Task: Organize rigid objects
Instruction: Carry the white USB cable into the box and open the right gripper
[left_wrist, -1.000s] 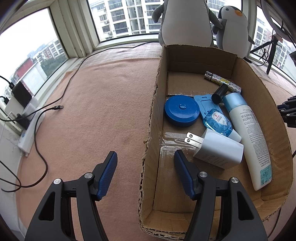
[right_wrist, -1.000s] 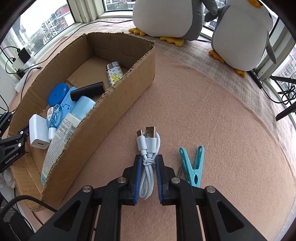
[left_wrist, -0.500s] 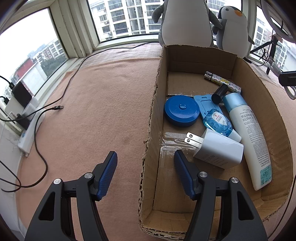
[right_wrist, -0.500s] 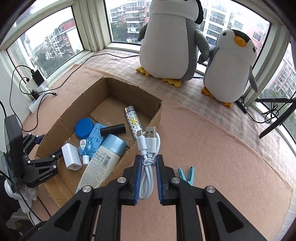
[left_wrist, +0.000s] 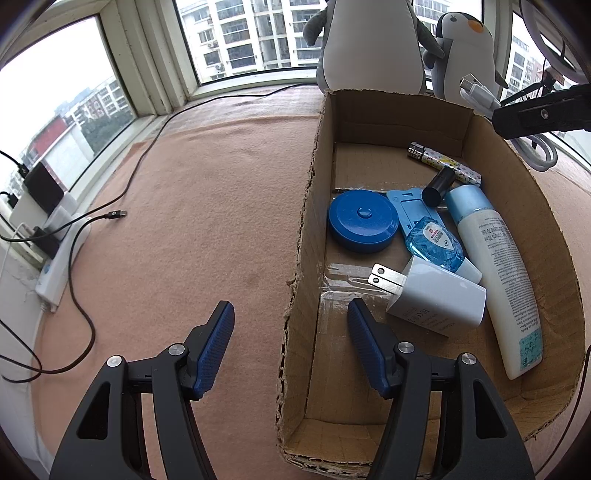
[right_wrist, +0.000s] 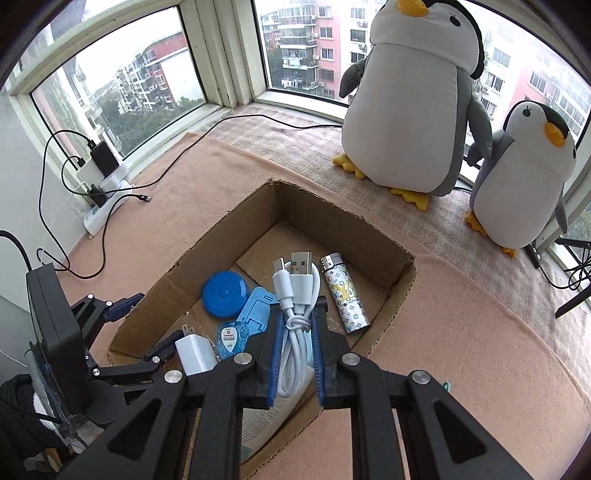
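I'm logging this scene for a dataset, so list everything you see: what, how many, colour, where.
cardboard box: 1, brown, open on the blanket
USB cable: 1, white, coiled, held above the box
round case: 1, blue, in the box
flat holder: 1, light blue, in the box
small bottle: 1, clear blue, on the holder
charger plug: 1, white, in the box
lotion bottle: 1, white with blue cap, lying in the box
lighter: 1, patterned white, in the box
black tube: 1, in the box
plush penguins: 2, grey and white, by the window
blanket: 1, pinkish tan
power strip: 1, white, left edge
left gripper: open, astride the box wall
right gripper: shut on the cable
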